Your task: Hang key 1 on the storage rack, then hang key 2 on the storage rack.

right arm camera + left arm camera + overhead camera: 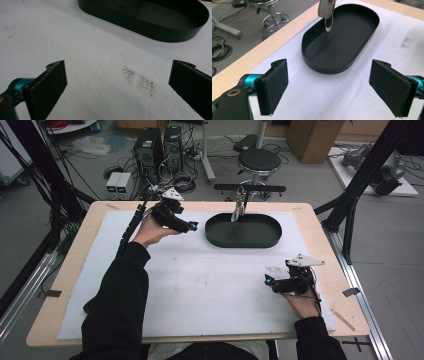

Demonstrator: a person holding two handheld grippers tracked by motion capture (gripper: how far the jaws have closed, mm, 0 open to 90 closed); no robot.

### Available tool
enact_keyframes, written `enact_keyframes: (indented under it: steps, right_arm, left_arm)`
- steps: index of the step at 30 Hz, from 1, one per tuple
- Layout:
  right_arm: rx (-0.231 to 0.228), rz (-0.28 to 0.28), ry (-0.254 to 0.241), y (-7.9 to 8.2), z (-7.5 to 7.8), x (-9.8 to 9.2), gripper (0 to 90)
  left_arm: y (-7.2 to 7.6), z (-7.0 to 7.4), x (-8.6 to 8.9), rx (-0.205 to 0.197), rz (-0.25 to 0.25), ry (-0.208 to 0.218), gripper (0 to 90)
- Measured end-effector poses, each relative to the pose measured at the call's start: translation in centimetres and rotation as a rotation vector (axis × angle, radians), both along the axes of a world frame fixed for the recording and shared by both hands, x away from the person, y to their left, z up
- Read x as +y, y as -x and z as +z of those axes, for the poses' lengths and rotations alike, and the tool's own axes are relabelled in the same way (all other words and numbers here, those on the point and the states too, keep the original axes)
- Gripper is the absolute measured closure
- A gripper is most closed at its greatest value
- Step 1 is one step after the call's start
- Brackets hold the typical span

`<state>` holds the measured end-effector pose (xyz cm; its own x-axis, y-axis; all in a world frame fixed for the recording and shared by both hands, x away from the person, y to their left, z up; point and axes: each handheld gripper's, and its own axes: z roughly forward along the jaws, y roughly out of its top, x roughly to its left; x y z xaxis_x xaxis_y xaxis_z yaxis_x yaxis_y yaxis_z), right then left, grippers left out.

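My left hand-held gripper (192, 226) stands with jaws wide apart and nothing between them, just left of the black oval tray (362, 47), which lies on the white sheet toward the far side of the counter; my right hand-held gripper (268, 280), equally open and empty, rests well apart near the right edge. A shiny metal spoon (326, 11) stands leaning in the tray at its far rim. I judge the spoon light, rigid and slippery, best pinched across the handle, while the thin, stiff tray wall offers the only hold on the tray.
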<state>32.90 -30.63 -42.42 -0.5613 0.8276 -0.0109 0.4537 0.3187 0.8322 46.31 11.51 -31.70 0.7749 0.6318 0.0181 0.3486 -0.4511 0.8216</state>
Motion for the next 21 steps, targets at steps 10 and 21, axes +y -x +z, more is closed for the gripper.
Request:
enact_keyframes:
  steps: [10,21]
  right_arm:
    - [-0.002,-0.002,0.005,0.0,0.0,0.0,0.8]
    - [0.001,-0.002,0.005,0.0,0.0,0.2,0.8]
  left_arm:
    - [1.7,-0.5,2.9,0.003,0.027,-0.01,16.2]
    - [2.8,-1.8,6.0,0.028,0.057,-0.011,16.2]
